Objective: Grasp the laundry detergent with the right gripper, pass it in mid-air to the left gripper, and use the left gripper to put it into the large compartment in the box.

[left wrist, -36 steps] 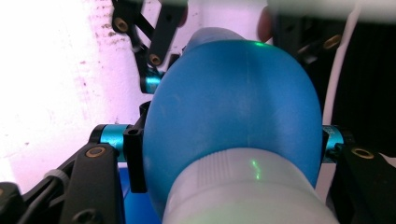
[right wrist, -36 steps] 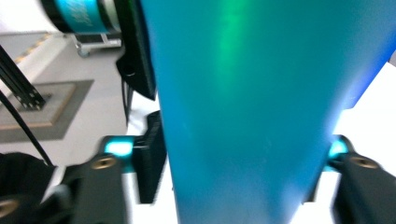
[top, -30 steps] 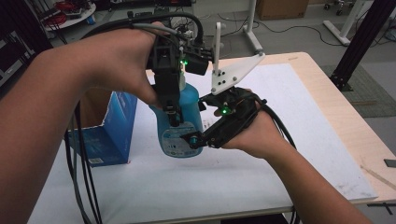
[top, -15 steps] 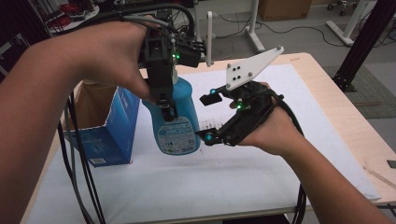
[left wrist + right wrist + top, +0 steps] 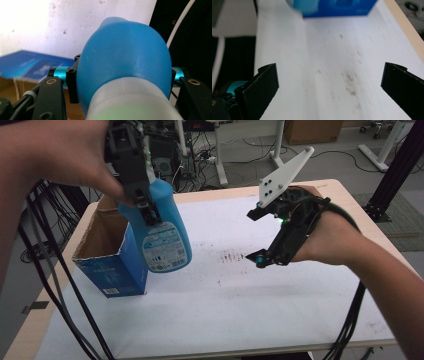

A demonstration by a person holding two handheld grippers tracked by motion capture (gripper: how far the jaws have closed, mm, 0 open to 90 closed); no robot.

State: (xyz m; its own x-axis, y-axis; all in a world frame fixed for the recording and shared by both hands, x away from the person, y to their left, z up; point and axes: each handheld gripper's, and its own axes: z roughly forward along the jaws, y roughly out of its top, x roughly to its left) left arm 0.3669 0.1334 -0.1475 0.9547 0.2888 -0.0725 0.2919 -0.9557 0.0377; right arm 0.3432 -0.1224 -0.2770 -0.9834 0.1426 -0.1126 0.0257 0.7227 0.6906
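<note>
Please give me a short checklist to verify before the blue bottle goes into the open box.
1. Left gripper shut on the blue bottle: ok.
2. Bottle lifted off the table: ok.
3. Open box upright, top open: ok.
4. Right gripper open, holding nothing, apart from the bottle: ok; its jaws have just been opening.
5. Bottle directly over the opening: not ok, it hangs beside the box's right edge.
6. Box inside free of other things: cannot tell.

Bottle (image 5: 162,237) lifted, right hand-held gripper (image 5: 255,236) released

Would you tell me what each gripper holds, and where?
Left gripper clamps the blue bottle by its upper body, near the neck. Right gripper is open, empty.
</note>
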